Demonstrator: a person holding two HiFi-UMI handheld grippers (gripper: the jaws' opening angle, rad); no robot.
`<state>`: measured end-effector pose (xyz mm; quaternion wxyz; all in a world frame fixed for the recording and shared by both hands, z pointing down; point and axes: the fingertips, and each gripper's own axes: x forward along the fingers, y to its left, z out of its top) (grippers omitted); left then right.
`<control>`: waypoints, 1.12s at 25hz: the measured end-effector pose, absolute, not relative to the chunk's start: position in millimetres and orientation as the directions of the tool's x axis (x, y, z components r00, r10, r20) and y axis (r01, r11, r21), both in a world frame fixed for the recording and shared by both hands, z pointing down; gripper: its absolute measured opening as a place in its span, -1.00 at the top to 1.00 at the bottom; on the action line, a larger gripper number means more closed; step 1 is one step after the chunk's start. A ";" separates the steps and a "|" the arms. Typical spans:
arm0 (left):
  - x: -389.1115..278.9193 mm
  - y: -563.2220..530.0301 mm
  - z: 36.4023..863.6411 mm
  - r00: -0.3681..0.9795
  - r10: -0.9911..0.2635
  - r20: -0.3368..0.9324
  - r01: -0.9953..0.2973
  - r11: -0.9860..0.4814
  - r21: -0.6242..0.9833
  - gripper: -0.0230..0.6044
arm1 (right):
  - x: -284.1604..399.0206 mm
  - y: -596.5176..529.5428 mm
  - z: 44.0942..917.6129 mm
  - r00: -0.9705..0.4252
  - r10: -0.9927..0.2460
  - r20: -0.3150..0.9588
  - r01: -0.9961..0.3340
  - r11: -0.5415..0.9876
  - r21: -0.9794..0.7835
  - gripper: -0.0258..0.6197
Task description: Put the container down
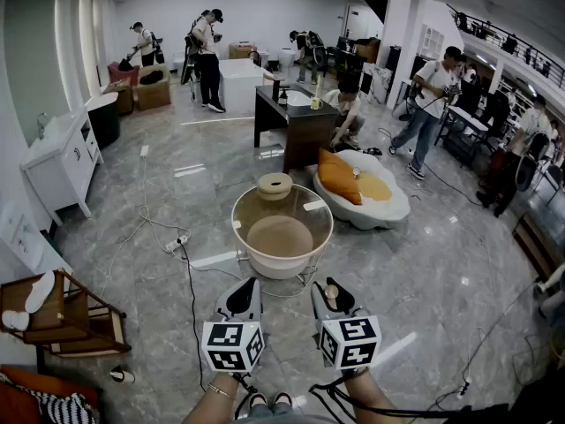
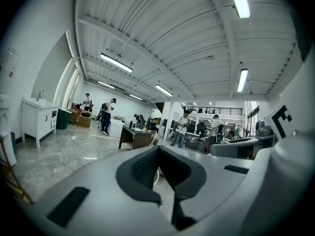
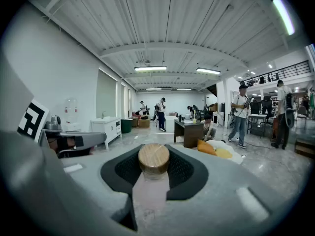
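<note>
Above the grey floor (image 1: 424, 263), the right tool (image 1: 334, 297) grips a clear wooden-lidded jar (image 3: 153, 159), not set down; left tool (image 1: 241, 299) closed, empty.

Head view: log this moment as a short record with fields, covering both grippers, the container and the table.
Right gripper: closed on a jar, held above the floor
Jar: wooden lid facing forward, pale body between the jaws
Left gripper: jaws together, nothing in them
Round table: straight ahead of both grippers, glass top
On the table: one round beige thing at the far edge
Task status: jar not yet put down
</note>
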<state>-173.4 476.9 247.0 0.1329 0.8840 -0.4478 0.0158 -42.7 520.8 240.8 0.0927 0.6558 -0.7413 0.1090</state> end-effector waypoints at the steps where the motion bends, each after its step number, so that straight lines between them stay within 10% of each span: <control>1: -173.7 475.9 247.8 0.599 -0.787 0.147 -0.796 -0.564 0.220 0.94 | -41.7 520.4 241.4 -0.118 -0.953 0.279 -0.993 0.112 -0.039 0.54; 28: -202.5 392.6 264.7 0.602 -0.780 0.167 -0.793 -0.563 0.232 0.94 | -43.6 450.8 259.3 -0.096 -0.951 0.294 -0.989 0.058 -0.135 0.54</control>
